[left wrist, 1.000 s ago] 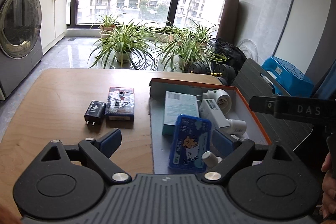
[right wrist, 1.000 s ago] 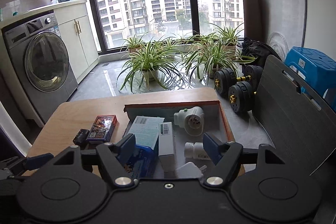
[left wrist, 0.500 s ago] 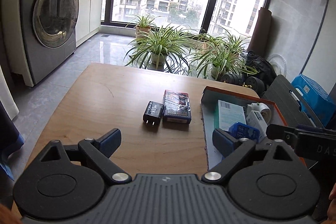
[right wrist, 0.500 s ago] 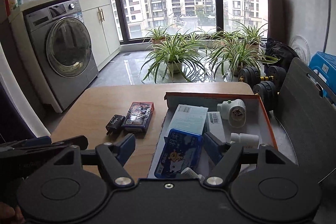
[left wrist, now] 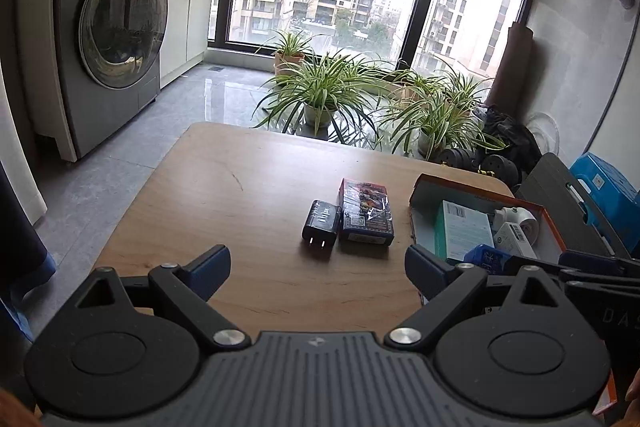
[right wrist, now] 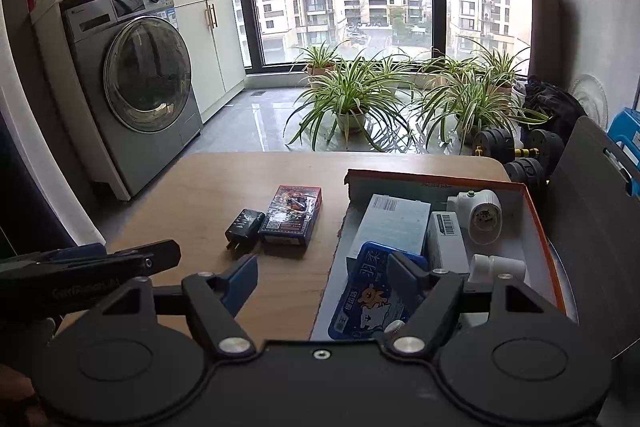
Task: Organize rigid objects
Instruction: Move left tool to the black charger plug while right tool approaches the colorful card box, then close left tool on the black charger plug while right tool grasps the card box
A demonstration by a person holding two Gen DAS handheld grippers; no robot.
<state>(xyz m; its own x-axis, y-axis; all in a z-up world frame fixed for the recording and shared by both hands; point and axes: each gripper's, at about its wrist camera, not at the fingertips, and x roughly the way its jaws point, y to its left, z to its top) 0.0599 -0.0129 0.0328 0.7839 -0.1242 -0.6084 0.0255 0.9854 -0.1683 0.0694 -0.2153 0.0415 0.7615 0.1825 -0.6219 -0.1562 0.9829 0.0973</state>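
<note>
So the two things left out on the wooden table (left wrist: 240,187) are the small black plug-in charger (left wrist: 322,223) and the dark shrink-wrapped card box (left wrist: 366,213), lying side by side and touching, just left of the orange-rimmed cardboard box (right wrist: 538,223) that already has the other bits in it. My left claw (left wrist: 318,265) is wide open with nothing in it and lines up near the charger, so I reckon I should take that first, pinching across its narrow sides without nudging the card box. My right claw (right wrist: 322,277) is open and empty too, hanging over the box's near left edge beside the blue cartoon case (right wrist: 370,295), so I'd keep it clear of the drop spot.
</note>
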